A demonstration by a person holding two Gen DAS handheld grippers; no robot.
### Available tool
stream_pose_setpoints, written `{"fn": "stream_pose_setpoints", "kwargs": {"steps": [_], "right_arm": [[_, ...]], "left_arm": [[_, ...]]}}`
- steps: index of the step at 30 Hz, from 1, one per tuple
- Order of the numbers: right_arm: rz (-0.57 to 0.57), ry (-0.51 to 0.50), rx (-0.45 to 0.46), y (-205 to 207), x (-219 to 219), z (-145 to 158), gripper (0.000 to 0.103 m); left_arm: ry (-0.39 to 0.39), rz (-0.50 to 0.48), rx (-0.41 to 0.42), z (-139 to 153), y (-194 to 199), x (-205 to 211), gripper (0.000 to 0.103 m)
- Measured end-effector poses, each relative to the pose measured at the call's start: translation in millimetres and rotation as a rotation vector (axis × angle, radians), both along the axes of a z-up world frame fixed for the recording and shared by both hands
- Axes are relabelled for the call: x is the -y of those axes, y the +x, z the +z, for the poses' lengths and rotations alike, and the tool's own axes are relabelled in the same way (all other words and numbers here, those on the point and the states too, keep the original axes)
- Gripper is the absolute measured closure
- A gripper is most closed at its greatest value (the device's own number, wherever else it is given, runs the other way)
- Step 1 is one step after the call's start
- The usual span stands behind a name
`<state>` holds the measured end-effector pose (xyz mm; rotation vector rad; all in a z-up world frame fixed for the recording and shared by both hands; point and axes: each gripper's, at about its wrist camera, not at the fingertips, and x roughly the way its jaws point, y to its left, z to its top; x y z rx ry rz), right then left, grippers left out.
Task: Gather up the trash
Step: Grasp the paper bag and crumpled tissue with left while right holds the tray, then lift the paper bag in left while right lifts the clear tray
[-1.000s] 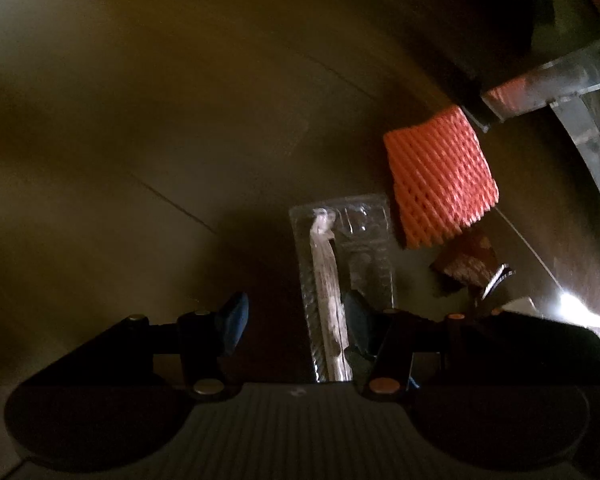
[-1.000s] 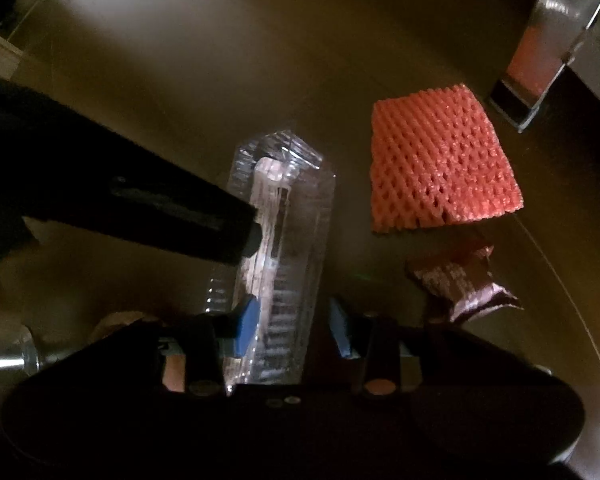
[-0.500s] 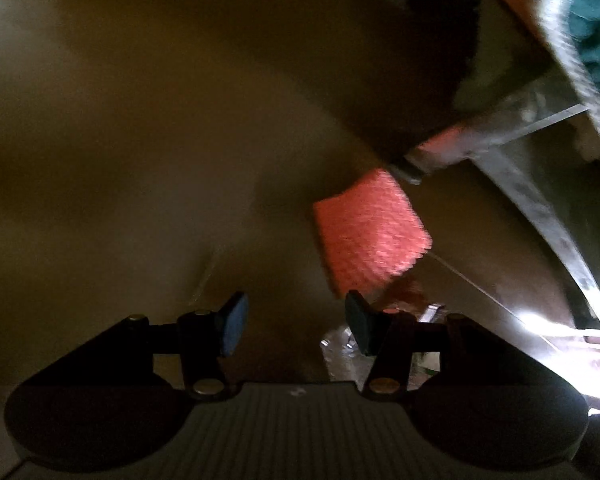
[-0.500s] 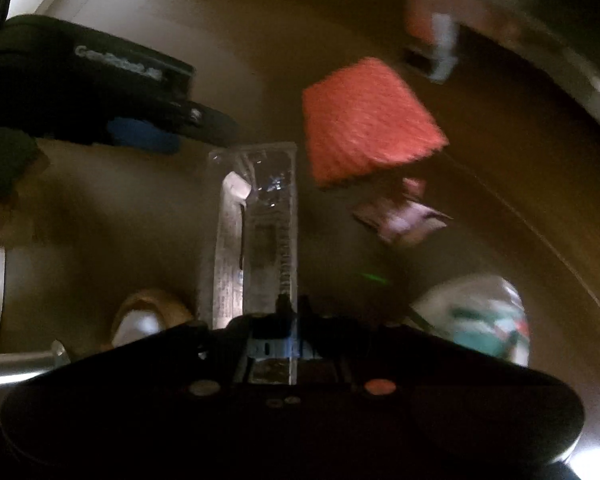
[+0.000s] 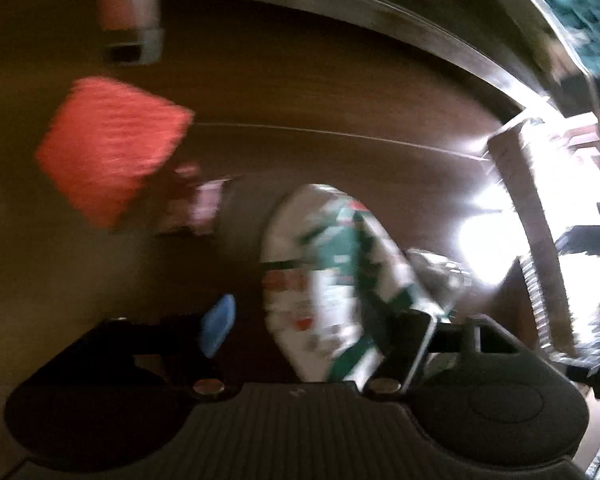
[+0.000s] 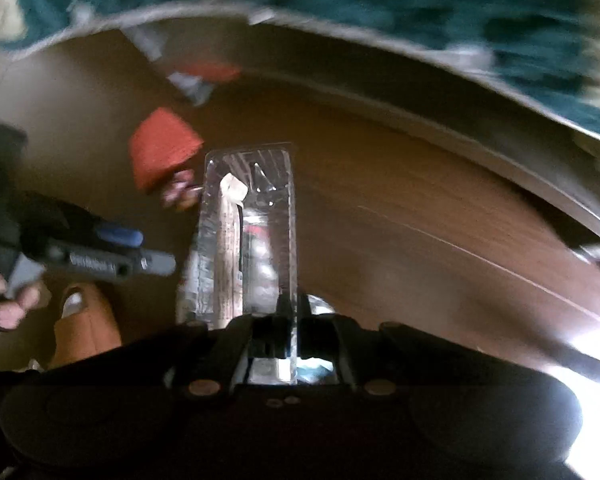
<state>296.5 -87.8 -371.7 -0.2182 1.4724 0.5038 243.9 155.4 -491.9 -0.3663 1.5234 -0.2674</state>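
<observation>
Right gripper [image 6: 286, 320] pinching the clear pack [image 6: 248, 236] by its edge, off the floor; left gripper [image 5: 316, 320] spread over a white-green wrapper [image 5: 332, 280].
Left to right in the left view: orange foam net [image 5: 108, 152], small crumpled wrapper [image 5: 200, 208], then the white-green wrapper between the left jaws, which have just been opening, pads not touching it. Likely light, thin, crinkly and slippery; best taken across a fold mid-body. The pack looks stiff but thin and light, so an edge pinch should do. Only the right view shows the left gripper from outside, plus a hand [image 6: 12, 300] on it and a foot [image 6: 88, 320]; only the left view shows the white-green wrapper.
</observation>
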Motion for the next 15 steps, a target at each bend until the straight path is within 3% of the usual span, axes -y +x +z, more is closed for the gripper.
{"fn": "stream_pose_setpoints", "kwargs": {"steps": [5, 11, 15], "right_arm": [[-0.122, -0.008, -0.015, -3.3, 40.5, 19.0, 0.101], [-0.153, 0.066, 0.028, 9.3, 47.7, 27.1, 0.101], [-0.181, 0.09, 0.047, 19.2, 58.1, 29.2, 0.101]], "left_arm": [[-0.03, -0.079, -0.071, -20.7, 12.8, 45.9, 0.029], [-0.035, -0.144, -0.126, -27.7, 20.4, 95.6, 0.026], [-0.016, -0.244, -0.106, -29.3, 23.3, 136.8, 0.023]]}}
